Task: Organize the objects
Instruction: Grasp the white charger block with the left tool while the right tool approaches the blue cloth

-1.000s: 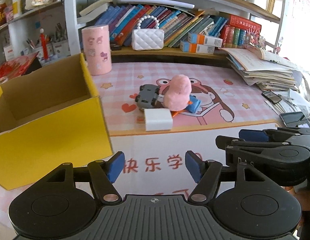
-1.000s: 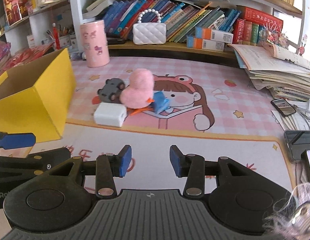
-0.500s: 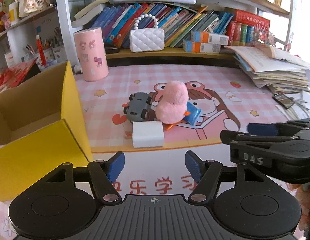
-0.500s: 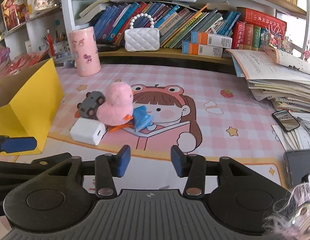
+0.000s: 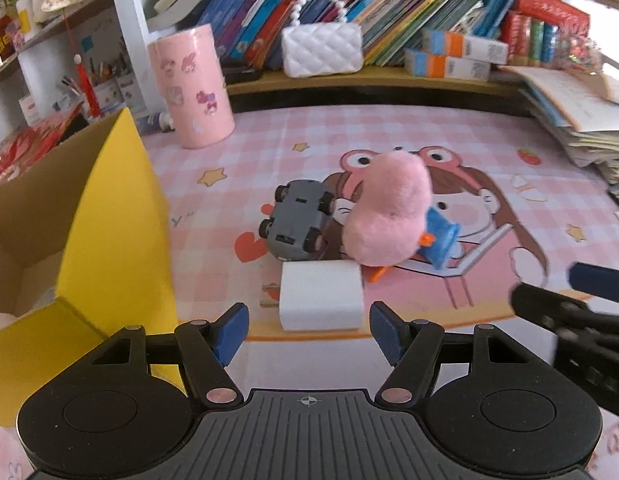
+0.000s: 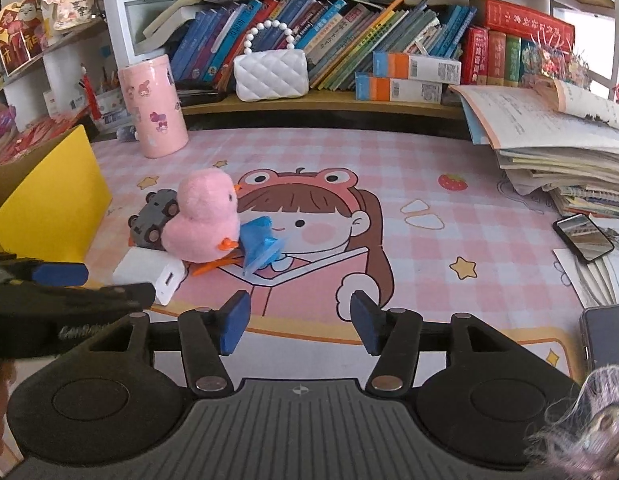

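My left gripper (image 5: 307, 334) hangs just short of the white rectangular plug-in charger block (image 5: 320, 295) on the pink cartoon-print mat (image 5: 389, 152) covering the table; fingers (image 5: 230, 333) stand moderately wide, empty, framing the block; to grasp well I should come down squarely over its flat sides, clear of the metal prongs at its left and the grey toy car (image 5: 299, 220) and pink plush duck (image 5: 389, 210) touching behind it; open yellow cardboard box (image 5: 117, 216) sits near left, likely destination; right gripper (image 6: 299, 322) empty, fingers opening over bare mat; legible writing: none; book spines too blurred.
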The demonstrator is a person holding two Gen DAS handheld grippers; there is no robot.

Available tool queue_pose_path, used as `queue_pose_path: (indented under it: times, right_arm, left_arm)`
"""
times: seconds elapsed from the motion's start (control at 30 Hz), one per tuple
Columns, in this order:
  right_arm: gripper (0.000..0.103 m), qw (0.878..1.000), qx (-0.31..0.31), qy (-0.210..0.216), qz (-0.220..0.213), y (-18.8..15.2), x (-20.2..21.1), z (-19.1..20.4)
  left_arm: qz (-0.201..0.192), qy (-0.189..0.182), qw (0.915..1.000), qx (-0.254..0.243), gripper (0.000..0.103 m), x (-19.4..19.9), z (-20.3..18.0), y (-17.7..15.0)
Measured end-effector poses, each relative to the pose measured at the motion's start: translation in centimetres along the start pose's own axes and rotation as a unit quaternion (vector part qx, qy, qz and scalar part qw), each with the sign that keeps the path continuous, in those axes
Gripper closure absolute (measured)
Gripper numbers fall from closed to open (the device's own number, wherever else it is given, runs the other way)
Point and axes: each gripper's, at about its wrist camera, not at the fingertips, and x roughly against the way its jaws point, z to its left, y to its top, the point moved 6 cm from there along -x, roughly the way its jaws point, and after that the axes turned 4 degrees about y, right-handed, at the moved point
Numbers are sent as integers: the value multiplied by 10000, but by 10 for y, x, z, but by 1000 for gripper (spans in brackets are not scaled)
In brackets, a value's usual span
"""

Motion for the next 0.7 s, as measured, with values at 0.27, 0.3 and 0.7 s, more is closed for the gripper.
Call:
queue_pose_path:
  times: [0.27, 0.3, 0.7]
  right_arm:
    - [43, 10000, -30, 28, 81, -2, -5, -8]
    - [43, 10000, -36, 34, 82, -2, -5, -8]
    - [42, 9997, -51, 211, 81, 0, -16, -5]
  left_arm:
    - [194, 41, 9998, -49, 34, -27, -3, 4]
    - [204, 36, 9998, -40, 34, -29, -3, 4]
    - [149, -323, 9994, 26, 38, -11, -1, -1]
